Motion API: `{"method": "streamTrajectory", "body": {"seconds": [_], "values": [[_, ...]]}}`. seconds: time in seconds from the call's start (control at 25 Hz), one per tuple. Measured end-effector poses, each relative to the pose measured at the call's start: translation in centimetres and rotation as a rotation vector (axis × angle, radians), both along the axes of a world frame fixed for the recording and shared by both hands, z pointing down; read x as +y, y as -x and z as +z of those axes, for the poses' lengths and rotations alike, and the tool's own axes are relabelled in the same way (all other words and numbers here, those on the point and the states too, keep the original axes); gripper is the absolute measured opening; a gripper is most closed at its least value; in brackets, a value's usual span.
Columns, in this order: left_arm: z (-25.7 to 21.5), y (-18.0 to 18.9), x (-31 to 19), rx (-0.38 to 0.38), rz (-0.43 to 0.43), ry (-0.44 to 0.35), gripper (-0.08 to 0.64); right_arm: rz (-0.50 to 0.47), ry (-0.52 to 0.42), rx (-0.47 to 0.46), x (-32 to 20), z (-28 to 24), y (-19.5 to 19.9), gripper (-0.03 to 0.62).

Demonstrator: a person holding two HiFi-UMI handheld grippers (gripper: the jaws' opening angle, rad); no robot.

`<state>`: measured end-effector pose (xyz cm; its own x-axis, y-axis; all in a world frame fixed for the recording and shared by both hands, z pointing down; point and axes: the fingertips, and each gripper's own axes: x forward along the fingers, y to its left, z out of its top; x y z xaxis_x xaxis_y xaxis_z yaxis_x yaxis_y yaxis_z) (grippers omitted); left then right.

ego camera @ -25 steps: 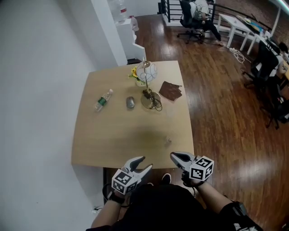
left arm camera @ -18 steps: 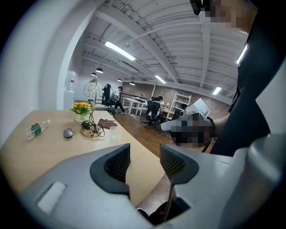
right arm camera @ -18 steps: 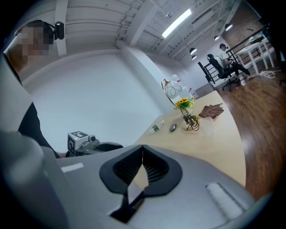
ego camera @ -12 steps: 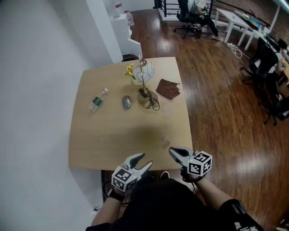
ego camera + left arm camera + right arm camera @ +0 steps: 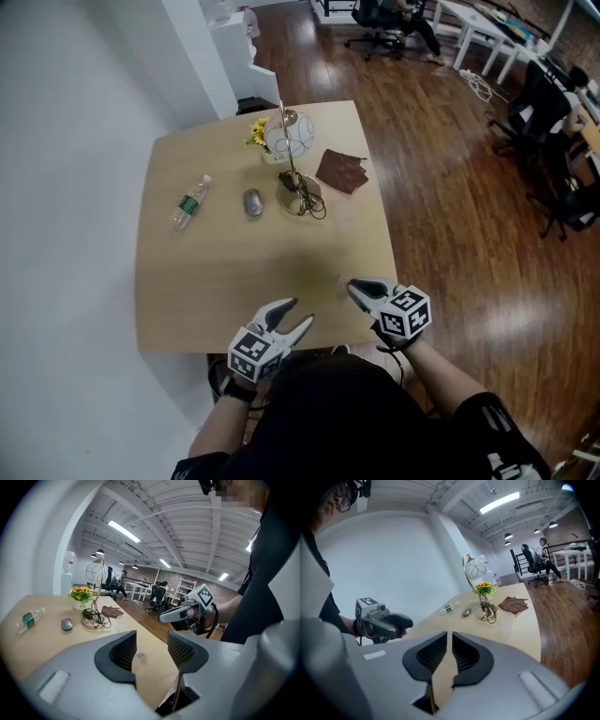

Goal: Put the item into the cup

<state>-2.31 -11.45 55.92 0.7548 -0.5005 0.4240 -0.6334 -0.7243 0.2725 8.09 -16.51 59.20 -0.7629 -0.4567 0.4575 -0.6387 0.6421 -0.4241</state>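
A small clear item (image 5: 139, 656) lies on the wooden table (image 5: 216, 281) near its front edge, seen between my left gripper's jaws. A clear cup (image 5: 506, 622) stands further back, short of the brown cloth (image 5: 340, 170). My left gripper (image 5: 298, 317) hovers at the table's front edge, open and empty. To its right, my right gripper (image 5: 361, 289) is over the front right corner. Its jaws have just been opening to a narrow slit, with nothing between them.
At the back of the table are a plastic bottle (image 5: 189, 201), a grey mouse (image 5: 252, 202), a lamp with a coiled cable (image 5: 300, 195) and yellow flowers (image 5: 256, 133). A white wall runs along the left, and wooden floor with office chairs (image 5: 553, 122) lies to the right.
Both grippers have moved forward from below the table's front edge to over it. The right gripper's jaws, shut before, now show a thin gap.
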Motion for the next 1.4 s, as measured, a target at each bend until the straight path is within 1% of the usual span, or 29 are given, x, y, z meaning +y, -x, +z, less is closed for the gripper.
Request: {"method": "streamTrajectory", "body": {"seconds": [0.16, 0.28, 0.4, 0.56, 0.64, 0.84, 1.04, 1.12, 1.24, 1.28, 1.4], "values": [[0.9, 0.6, -0.7, -0.003, 0.010, 0.020, 0.202, -0.006, 0.044, 0.121, -1.7, 4.3, -0.4, 0.065], [1.9, 0.9, -1.3, -0.010, 0.021, 0.037, 0.202, -0.037, 0.086, 0.202, -2.2, 7.5, -0.4, 0.083], [2.7, 1.1, -1.7, -0.016, 0.023, 0.054, 0.202, -0.067, 0.102, 0.299, -2.3, 10.3, -0.6, 0.091], [4.1, 1.5, -2.3, -0.055, 0.029, 0.070, 0.205, -0.077, 0.157, 0.372, -1.9, 13.9, -0.8, 0.103], [4.7, 1.6, -2.6, -0.068, 0.032, 0.080, 0.212, -0.084, 0.173, 0.398, -1.8, 15.3, -0.8, 0.106], [5.5, 1.5, -2.9, -0.072, 0.044, 0.103, 0.215, -0.132, 0.198, 0.459, -1.6, 17.7, -0.2, 0.109], [5.8, 1.7, -2.9, -0.069, 0.041, 0.110, 0.215, -0.126, 0.229, 0.492, -1.5, 19.3, -0.2, 0.106], [5.9, 2.0, -2.9, -0.069, 0.037, 0.115, 0.213, -0.138, 0.227, 0.498, -1.4, 19.4, -0.1, 0.094], [6.0, 2.3, -3.0, -0.070, 0.032, 0.119, 0.213, -0.134, 0.227, 0.503, -1.5, 19.8, -0.1, 0.021], [6.0, 2.4, -3.1, -0.069, 0.029, 0.118, 0.213, -0.127, 0.229, 0.502, -1.5, 19.8, -0.1, 0.011], [6.0, 2.5, -3.4, -0.064, 0.025, 0.116, 0.213, -0.118, 0.217, 0.490, -1.9, 18.9, -0.1, 0.009]]}}
